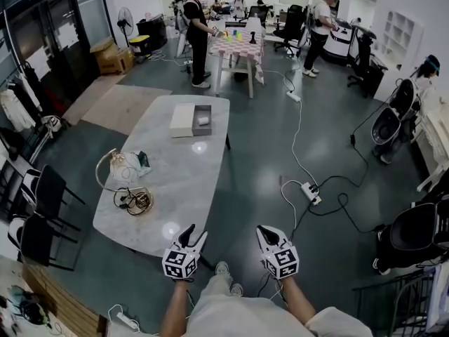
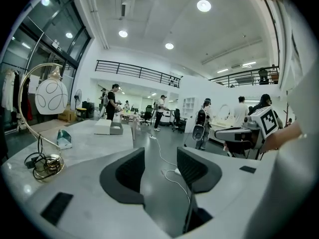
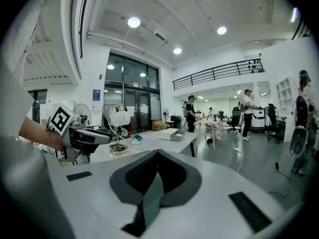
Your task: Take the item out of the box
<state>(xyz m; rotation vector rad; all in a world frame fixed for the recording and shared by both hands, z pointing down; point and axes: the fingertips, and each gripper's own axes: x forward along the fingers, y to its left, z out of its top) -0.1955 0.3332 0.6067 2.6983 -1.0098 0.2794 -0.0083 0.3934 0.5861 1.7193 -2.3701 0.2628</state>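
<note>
Left fingers: those of the left gripper; they stand apart with nothing between them, only floor showing through the gap.
Right fingers: those of the right gripper; they are closed tip to tip and hold nothing.
Grippers' place: side by side at the near end of the surface. The left is over its near edge and the right over the floor just beside it. Both point toward the far end.
Box: grey and open, sitting at the far end of the surface near its right edge, well apart from both grippers.
Item: a small pale thing lying inside the box, too small to tell its shape.
Lid: white and flat on the surface, against the box's left side.
Lamp: an arched metal stem with a round white shade, on the left part of the surface, between the grippers and the box.
Cable: coiled at the lamp's ring base.
Green object: small, just right of the lamp.
Background: people stand around another table beyond the surface.
</note>
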